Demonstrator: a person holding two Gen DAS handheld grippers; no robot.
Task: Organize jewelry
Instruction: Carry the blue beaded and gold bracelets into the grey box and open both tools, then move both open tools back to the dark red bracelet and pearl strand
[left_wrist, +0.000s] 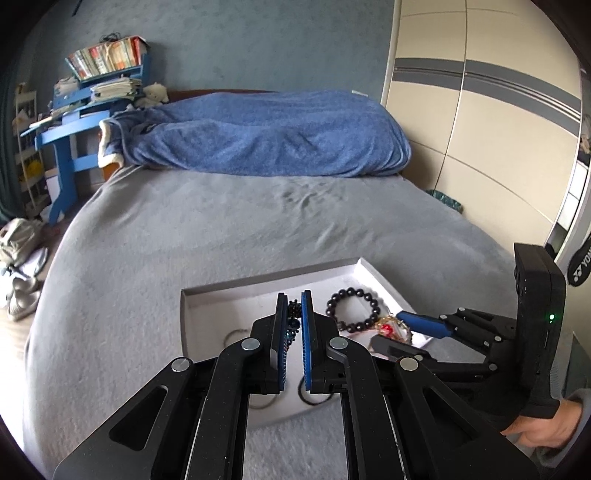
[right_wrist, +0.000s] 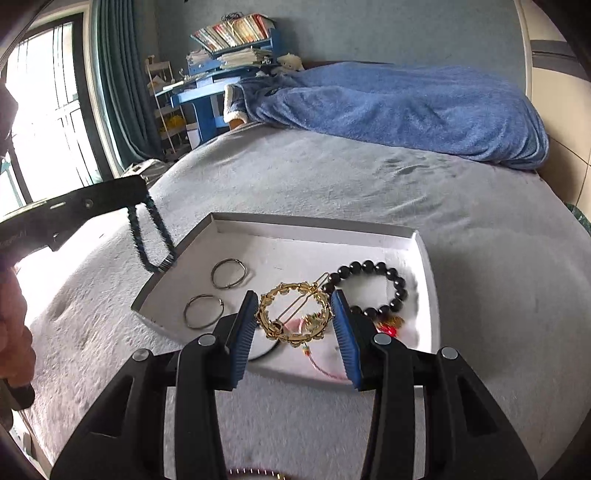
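A white shallow tray (right_wrist: 317, 230) lies on the grey bed. In it are two metal rings (right_wrist: 229, 273), a gold wreath hair clip (right_wrist: 293, 314), a black bead bracelet (right_wrist: 384, 291) and a red charm (right_wrist: 388, 328). My left gripper (left_wrist: 294, 308) is shut on a dark beaded bracelet (left_wrist: 293, 317), which hangs from it above the tray's left edge in the right wrist view (right_wrist: 151, 236). My right gripper (right_wrist: 293, 306) is open, its fingers on either side of the gold clip. In the left wrist view the right gripper (left_wrist: 402, 328) is at the tray's right side by the black bracelet (left_wrist: 354, 310).
A blue blanket (left_wrist: 266, 136) is heaped at the head of the bed. A blue desk with books (left_wrist: 92, 85) stands at the far left, a wardrobe (left_wrist: 498, 110) at the right. Shoes (left_wrist: 18, 258) lie on the floor at the left.
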